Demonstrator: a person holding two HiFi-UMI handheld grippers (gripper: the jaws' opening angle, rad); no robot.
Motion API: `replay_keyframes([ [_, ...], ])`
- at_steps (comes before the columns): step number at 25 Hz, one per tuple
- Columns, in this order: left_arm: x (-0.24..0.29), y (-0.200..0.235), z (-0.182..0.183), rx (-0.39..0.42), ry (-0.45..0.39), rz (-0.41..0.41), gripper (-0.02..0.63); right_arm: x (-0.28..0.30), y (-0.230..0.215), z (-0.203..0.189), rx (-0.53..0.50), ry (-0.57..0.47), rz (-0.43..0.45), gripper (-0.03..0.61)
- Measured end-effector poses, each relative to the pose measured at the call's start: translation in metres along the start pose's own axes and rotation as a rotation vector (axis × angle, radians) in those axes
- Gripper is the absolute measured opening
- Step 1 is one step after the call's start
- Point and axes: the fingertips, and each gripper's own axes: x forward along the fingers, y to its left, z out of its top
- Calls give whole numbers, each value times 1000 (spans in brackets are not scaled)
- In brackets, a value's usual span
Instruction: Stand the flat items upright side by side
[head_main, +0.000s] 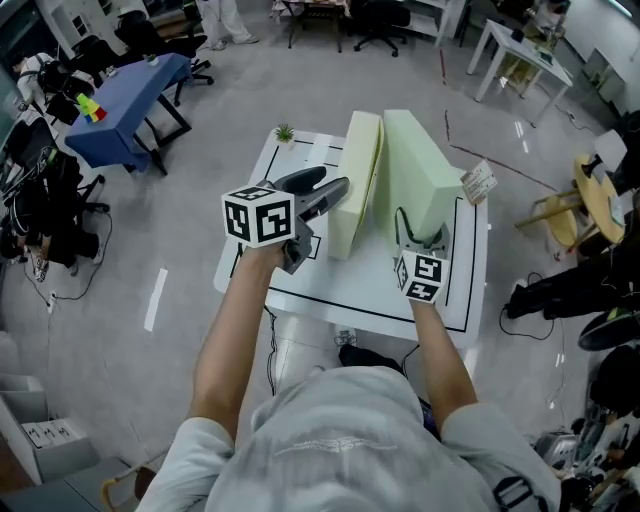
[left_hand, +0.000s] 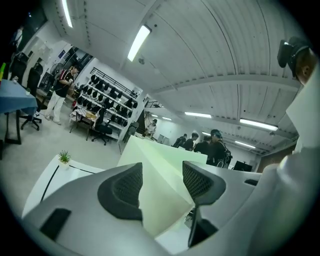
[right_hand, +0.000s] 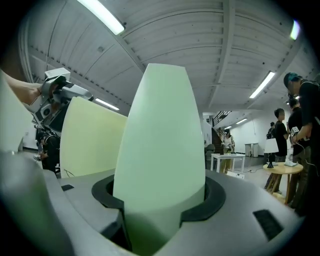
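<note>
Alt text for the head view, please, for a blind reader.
A yellow slab and a green slab stand upright side by side on a white table. The right gripper clamps the green slab's near edge; the left gripper, open, is at the yellow slab's.

A white table (head_main: 440, 300) with a black line inside its rim carries two foam slabs standing on edge side by side: a yellow slab (head_main: 358, 190) and a green slab (head_main: 420, 170). A small plant (head_main: 285, 133) sits at the far left corner, and a card (head_main: 478, 182) at the right edge.
</note>
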Motion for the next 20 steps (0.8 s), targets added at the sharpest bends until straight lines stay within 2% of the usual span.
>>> replay_keyframes([
  [2, 5, 5, -7, -4, 30, -2, 262, 4, 3, -5, 2, 4, -13, 304],
  [7, 7, 8, -9, -42, 38, -45, 275, 5, 20, -7, -32, -27, -31, 314],
  [9, 7, 8, -9, -40, 46, -51, 273, 4, 29, -9, 3, -29, -8, 321],
  [11, 7, 9, -9, -38, 49, -60, 271, 4, 41, -10, 52, -24, 43, 321],
  [16, 10, 8, -10, -55, 63, -91, 267, -1, 65, -19, 75, 26, 219, 367],
  [20, 12, 8, -9, -36, 77, -86, 267, -6, 74, -28, 102, 83, 358, 385],
])
